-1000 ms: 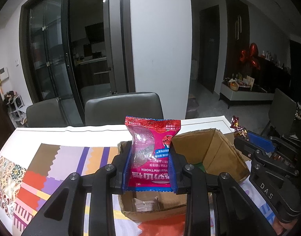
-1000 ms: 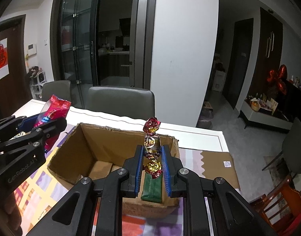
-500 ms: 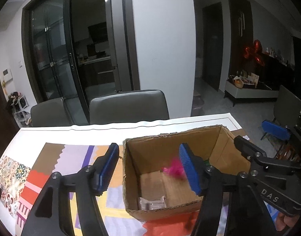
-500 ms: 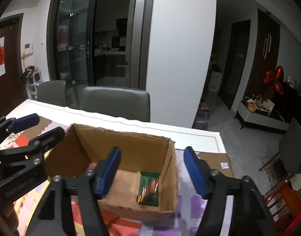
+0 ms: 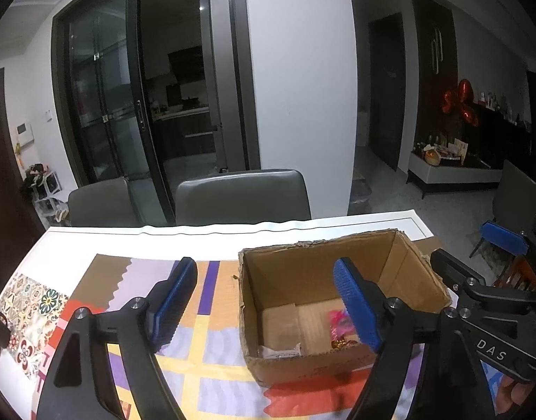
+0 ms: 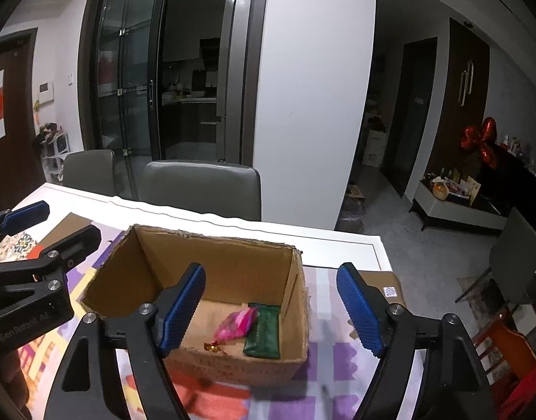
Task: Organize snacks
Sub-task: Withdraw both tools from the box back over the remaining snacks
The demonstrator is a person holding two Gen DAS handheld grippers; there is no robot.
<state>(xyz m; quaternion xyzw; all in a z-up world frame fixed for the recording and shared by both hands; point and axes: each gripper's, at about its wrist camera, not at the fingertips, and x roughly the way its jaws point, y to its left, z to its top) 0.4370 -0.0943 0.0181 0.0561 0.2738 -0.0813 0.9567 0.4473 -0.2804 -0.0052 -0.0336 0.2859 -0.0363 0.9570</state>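
Observation:
An open cardboard box [image 5: 285,266] [image 6: 233,252] stands on the table. Inside lie a pink snack packet [image 6: 236,323] [image 5: 339,320], a gold-wrapped candy string [image 6: 213,347] [image 5: 341,343], a green bar [image 6: 263,330] and a clear wrapper [image 5: 280,350]. My left gripper [image 5: 268,304] is open and empty, above the box's left wall. My right gripper [image 6: 271,311] is open and empty, above the box's right half. Each gripper shows at the edge of the other's view.
A patterned colourful cloth [image 5: 93,301] covers the white table [image 5: 198,232]. Two grey chairs [image 5: 241,194] [image 5: 98,201] stand at the far side. A brown card with a sticker [image 6: 390,283] lies right of the box. A pillar and glass doors are behind.
Both grippers opened. The pink packet dropped from the left one and the candy string from the right one; both now lie in the box. Both grippers have drawn back a little.

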